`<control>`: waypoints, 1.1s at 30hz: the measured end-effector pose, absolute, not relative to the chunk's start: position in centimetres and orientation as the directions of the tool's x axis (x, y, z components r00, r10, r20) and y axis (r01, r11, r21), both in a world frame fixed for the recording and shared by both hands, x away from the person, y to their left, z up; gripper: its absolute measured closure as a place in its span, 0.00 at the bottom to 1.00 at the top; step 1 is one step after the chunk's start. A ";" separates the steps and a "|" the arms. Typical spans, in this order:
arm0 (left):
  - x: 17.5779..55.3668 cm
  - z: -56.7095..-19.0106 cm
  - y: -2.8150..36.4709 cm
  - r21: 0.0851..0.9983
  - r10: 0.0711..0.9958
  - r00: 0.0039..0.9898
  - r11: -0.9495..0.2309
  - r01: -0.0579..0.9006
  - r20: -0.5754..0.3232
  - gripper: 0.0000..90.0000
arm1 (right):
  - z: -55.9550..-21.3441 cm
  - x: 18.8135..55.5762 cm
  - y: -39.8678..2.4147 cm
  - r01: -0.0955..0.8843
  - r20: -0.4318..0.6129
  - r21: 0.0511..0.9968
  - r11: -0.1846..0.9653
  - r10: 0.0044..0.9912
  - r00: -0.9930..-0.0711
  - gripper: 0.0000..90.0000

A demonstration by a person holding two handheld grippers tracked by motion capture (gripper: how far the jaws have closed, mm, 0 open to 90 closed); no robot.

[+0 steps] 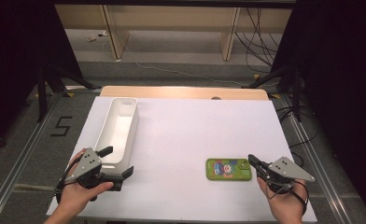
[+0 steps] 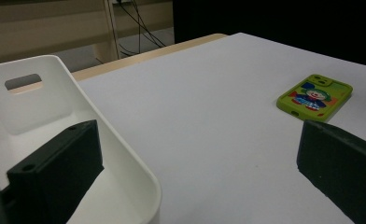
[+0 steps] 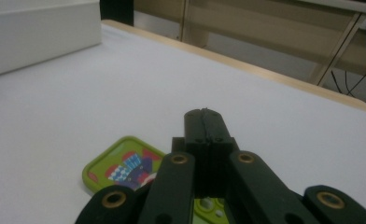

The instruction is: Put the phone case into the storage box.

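Note:
A lime-green phone case with a cartoon clown print lies flat on the white table, near the front right. My right gripper is shut, its jaws pressed together with nothing between them, and its tip sits at the case's right end. In the right gripper view the shut right gripper hangs just over the phone case. My left gripper is open and empty at the near end of a long white bin. From the left gripper view, one jaw stands inside the bin and the phone case lies far right.
The white bin's side wall shows at the far left in the right gripper view. A wooden table edge runs along the back. Black stands and cables flank the table on the floor.

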State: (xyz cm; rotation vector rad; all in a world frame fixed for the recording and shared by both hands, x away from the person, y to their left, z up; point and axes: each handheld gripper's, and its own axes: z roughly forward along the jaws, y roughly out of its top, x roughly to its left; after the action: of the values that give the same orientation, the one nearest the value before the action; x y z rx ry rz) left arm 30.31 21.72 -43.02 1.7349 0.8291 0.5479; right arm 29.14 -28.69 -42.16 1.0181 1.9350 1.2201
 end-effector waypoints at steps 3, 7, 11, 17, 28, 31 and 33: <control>30.4 -43.1 21.7 0.950 0.758 0.651 -0.171 0.262 -0.043 0.00 | -42.2 29.2 -28.6 0.307 -0.107 0.904 0.297 0.853 -0.511 1.00; 30.4 -43.1 21.7 0.950 0.756 0.652 -0.168 0.263 -0.047 0.00 | -42.4 29.4 -28.6 0.361 -0.092 0.878 0.313 0.852 -0.516 1.00; 30.4 -43.1 21.6 0.950 0.755 0.654 -0.171 0.261 -0.043 0.00 | -42.7 29.5 -28.5 0.417 -0.072 0.849 0.326 0.852 -0.519 1.00; 30.4 -43.1 21.6 0.950 0.754 0.656 -0.173 0.261 -0.043 0.00 | -43.3 29.7 -28.3 0.524 -0.036 0.777 0.350 0.855 -0.518 1.00; 30.4 -43.1 21.6 0.950 0.752 0.658 -0.176 0.259 -0.040 0.00 | -44.3 30.0 -27.8 0.658 0.006 0.640 0.397 0.853 -0.521 1.00; 30.4 -43.1 21.6 0.950 0.752 0.658 -0.175 0.259 -0.040 0.00 | -44.3 30.1 -27.7 0.659 0.004 0.634 0.404 0.851 -0.525 1.00; 30.4 -43.1 21.6 0.950 0.754 0.656 -0.175 0.259 -0.040 0.00 | -44.2 30.4 -27.7 0.635 -0.019 0.623 0.457 0.820 -0.572 1.00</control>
State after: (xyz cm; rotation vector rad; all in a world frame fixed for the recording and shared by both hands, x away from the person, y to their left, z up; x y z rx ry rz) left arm 30.38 21.63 -43.08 1.7386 0.8228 0.5434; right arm 30.36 -27.70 -44.22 1.2392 2.3943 0.8230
